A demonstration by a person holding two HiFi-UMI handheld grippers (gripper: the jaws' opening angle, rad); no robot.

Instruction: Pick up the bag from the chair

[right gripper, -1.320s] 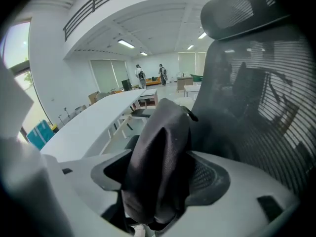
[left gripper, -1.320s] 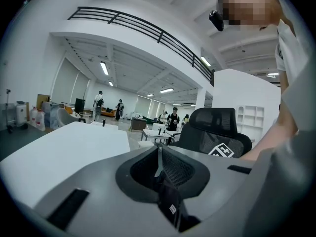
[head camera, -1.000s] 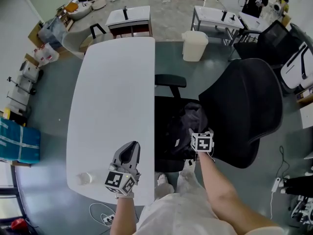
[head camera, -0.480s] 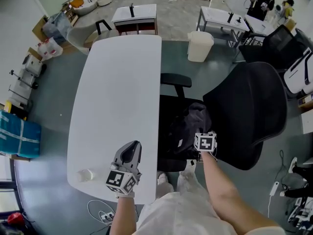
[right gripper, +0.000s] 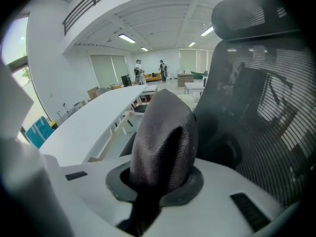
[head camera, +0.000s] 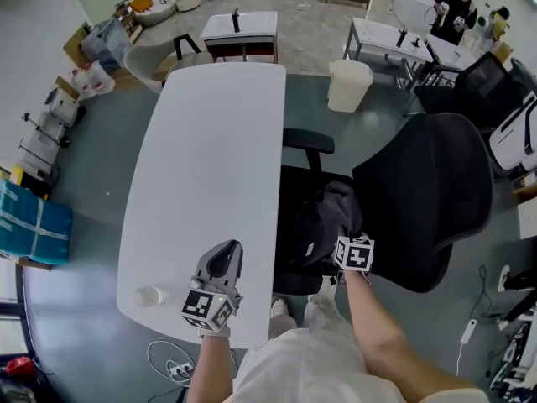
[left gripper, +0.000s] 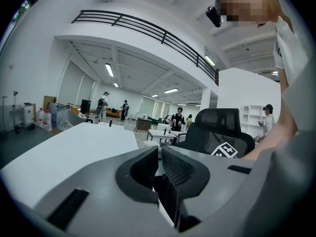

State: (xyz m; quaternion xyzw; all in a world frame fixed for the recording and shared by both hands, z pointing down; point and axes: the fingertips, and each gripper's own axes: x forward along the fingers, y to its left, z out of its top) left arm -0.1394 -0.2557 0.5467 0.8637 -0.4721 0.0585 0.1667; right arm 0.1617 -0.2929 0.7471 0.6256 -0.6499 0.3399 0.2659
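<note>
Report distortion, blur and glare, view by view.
Head view: wide-angle bowing curves the white table edges; lighting even, sharp. Left gripper view: fisheye, black corners, mosaic patch at top. Right gripper view: fisheye, black corners; the bag looms close, the chair mesh beside it soft.

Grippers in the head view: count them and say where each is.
2. The left gripper is over the white table's near end, shut and empty. The right gripper is at the chair; its jaws have just been closing on the bag between them.
</note>
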